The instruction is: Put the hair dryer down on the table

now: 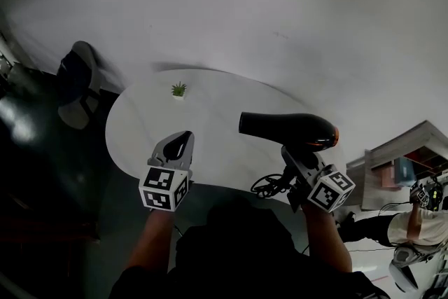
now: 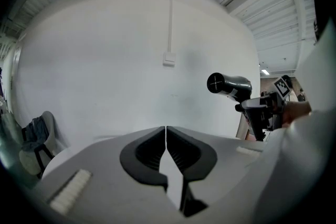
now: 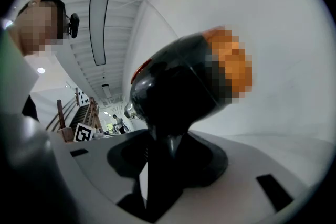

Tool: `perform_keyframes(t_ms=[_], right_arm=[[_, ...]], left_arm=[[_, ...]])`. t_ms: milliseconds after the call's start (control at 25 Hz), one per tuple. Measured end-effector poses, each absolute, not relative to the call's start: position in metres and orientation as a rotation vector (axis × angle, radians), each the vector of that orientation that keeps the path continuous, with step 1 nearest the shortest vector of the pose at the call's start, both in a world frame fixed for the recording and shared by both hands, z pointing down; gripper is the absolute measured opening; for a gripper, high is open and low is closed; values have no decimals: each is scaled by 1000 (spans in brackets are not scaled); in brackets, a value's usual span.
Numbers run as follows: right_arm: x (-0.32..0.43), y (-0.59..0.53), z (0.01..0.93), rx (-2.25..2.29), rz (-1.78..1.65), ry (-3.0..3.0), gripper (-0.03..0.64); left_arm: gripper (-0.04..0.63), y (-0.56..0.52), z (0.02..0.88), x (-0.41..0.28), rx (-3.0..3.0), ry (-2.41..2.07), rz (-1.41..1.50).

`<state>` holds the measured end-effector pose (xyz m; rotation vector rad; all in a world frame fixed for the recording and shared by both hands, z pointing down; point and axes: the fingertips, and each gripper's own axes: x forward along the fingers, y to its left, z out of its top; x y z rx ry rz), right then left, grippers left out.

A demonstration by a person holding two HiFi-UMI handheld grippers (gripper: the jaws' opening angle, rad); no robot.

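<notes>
The white oval table point(image 1: 140, 124) spreads out below me, and I carry the black hair dryer point(image 1: 288, 129) in the air over its right end. The barrel is level, with the nozzle toward the table's middle and the orange back end toward the right edge, and its cord point(image 1: 269, 185) loops by the near edge. My right gripper point(image 1: 292, 157) has its jaws clamped on the dryer's handle, which keeps them wide apart, while my left gripper point(image 1: 180, 142) hovers over the near edge, jaws closed tip to tip on nothing. A small potted plant point(image 1: 178, 89) stands near the far edge.
</notes>
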<state>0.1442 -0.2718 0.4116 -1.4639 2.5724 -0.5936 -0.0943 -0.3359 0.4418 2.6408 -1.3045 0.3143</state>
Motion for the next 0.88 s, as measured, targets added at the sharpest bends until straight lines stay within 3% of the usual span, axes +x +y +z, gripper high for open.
perform_keyframes(t_ms=[880], right_arm=[[119,-413,519,-1239,-948,2825,173]], left_arm=[[18,-385,474,-69,2526,-1345,403]])
